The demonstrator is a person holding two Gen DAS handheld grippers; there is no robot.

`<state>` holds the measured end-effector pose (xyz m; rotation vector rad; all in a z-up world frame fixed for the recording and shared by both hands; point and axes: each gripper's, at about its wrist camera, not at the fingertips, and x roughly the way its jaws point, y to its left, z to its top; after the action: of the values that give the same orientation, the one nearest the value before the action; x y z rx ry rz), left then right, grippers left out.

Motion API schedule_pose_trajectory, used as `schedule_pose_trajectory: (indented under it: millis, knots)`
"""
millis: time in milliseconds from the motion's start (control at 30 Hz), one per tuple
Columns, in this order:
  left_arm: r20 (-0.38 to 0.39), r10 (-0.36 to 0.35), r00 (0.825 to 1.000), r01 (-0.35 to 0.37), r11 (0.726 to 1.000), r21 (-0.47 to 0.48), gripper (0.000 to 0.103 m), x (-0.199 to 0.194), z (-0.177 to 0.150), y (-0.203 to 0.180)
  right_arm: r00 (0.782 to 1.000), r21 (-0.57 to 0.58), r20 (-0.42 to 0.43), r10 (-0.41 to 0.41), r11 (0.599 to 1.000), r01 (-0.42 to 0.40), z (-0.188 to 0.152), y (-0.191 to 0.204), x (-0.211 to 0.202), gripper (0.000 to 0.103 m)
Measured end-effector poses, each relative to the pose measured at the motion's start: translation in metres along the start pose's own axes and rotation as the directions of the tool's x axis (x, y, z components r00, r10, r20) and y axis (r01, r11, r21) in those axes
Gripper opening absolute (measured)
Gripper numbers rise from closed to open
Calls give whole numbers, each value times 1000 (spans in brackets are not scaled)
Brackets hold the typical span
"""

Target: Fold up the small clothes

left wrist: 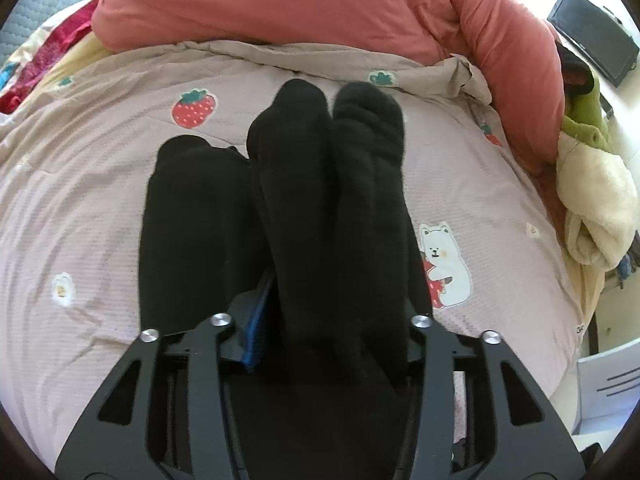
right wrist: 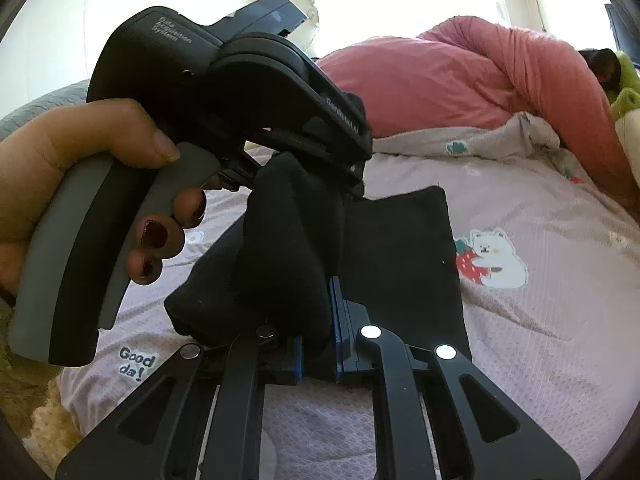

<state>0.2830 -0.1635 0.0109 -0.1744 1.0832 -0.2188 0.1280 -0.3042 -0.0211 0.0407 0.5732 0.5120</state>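
Apparently mid-fold: right tongs (right wrist: 316,344) are pinching the black socks (left wrist: 328,200) over the bed (left wrist: 80,200); left tongs (left wrist: 320,344) are half-open around them, laying-down remaining.

left tool (left wrist: 320,320) part-open, right tool (right wrist: 318,328) clamped

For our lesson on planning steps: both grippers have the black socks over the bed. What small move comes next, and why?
Probably lower the black socks onto the quilt: the right gripper pinches one end, the other lies between the jaws of the left gripper, fabric bunched between them.
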Motion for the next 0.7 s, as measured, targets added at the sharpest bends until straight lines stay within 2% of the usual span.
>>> schedule_pose_trajectory:
  millis: [33,67,133,267,333,367,433,467,500,533,600,700]
  knots:
    - [-2,-24,1000,24,1000,-7,63,1,0,1,1000,9,-4,3,1000,-3,0,-2,1,9]
    - [5,-57,998,57,998,-22,75,0,0,2,1000,19,-11,5,1000,-4,-1,-4,2,9]
    - [37,-111,993,113,993,-41,76,-5,0,2,999,52,-33,-2,999,3,-3,-11,4,10]
    - [97,-104,990,108,993,-38,76,-21,-3,8,994,174,-99,39,985,-21,-10,-34,11,16]
    - [108,-69,992,74,996,-43,76,-27,-8,18,989,261,-114,94,963,-62,-15,-47,10,27]
    - [110,-57,992,62,997,-43,76,-29,-11,23,984,296,-120,133,951,-93,-15,-53,9,29]
    - [116,-17,993,21,999,-39,76,-31,-18,32,980,329,-112,167,936,-123,-13,-59,6,39]
    - [120,11,993,-7,999,-36,76,-32,-23,37,974,348,-109,201,925,-152,-11,-63,5,51]
    - [120,31,992,-26,999,-38,76,-32,-28,42,969,362,-103,223,916,-172,-8,-67,6,55]
    - [121,37,992,-32,999,-41,76,-31,-31,46,965,384,-92,246,903,-193,-5,-73,6,60]
    - [120,44,992,-40,998,-43,76,-31,-38,53,950,438,-91,299,869,-232,1,-84,14,62]
    - [115,53,992,-49,998,-37,76,-29,-48,58,917,533,-106,385,801,-274,9,-99,37,63]
